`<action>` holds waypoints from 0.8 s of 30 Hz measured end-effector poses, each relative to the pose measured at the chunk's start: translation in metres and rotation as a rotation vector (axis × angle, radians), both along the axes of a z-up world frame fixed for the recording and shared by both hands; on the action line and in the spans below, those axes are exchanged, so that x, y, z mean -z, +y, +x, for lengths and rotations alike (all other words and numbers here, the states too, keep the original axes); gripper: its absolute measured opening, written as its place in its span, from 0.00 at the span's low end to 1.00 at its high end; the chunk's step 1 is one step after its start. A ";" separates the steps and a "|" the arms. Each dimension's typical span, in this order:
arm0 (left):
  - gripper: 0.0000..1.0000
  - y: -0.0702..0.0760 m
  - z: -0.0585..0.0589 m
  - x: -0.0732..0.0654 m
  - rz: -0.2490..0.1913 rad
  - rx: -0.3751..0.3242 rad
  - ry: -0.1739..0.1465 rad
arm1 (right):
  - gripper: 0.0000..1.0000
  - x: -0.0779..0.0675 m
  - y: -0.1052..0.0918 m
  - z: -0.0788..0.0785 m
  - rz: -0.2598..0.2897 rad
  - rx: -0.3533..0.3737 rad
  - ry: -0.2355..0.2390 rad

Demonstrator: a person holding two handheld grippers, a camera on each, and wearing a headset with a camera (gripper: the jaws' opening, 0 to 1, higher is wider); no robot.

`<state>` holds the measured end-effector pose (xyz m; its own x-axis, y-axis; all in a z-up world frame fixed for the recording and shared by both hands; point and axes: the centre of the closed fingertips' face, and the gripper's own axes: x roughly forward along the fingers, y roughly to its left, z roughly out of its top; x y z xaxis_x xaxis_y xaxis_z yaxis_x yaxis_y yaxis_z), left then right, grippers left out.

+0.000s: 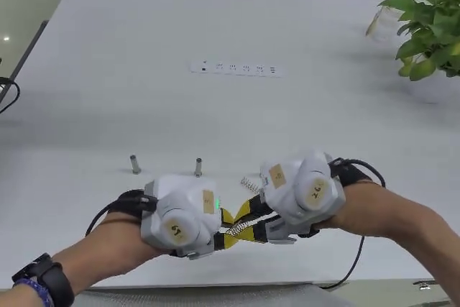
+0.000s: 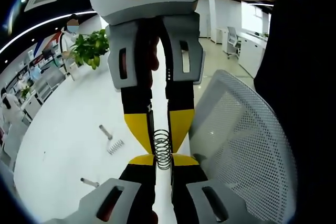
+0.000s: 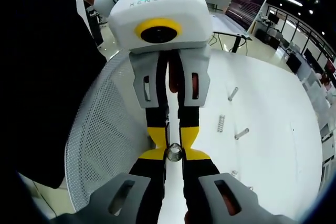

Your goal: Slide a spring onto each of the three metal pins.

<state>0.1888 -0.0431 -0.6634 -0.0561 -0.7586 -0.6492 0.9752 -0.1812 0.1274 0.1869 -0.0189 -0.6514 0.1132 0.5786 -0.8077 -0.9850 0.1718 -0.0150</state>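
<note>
I'm looking down on a white table [image 1: 108,48], its top running wide and bare toward the far end. A power strip [image 1: 237,69] is lying flat near the middle, well apart from everything else. Closer to me a pin [image 1: 134,164] is standing upright, and a second pin [image 1: 198,167] is standing upright to its right, the two near each other but not touching. A spring [image 1: 249,184] is lying on its side just right of the second pin. A plant [image 1: 428,26] is sitting at the far right, with something clear [image 1: 381,23] beside it that I'm failing to make out.
</note>
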 end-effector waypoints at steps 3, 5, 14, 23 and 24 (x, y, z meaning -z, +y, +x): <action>0.02 0.001 0.000 0.002 0.000 -0.002 0.012 | 0.09 0.002 0.000 0.000 -0.004 -0.002 -0.001; 0.02 0.001 0.001 0.003 -0.001 -0.009 0.019 | 0.09 0.003 0.001 0.000 -0.007 -0.002 -0.004; 0.08 0.005 0.004 0.011 -0.002 -0.062 0.053 | 0.08 0.003 0.002 -0.001 0.009 0.007 0.004; 0.14 0.011 0.016 0.007 -0.065 -0.181 0.127 | 0.08 0.005 -0.004 0.004 0.011 0.045 -0.001; 0.14 0.013 0.017 0.007 -0.068 -0.192 0.139 | 0.08 0.006 -0.005 0.004 0.011 0.048 -0.001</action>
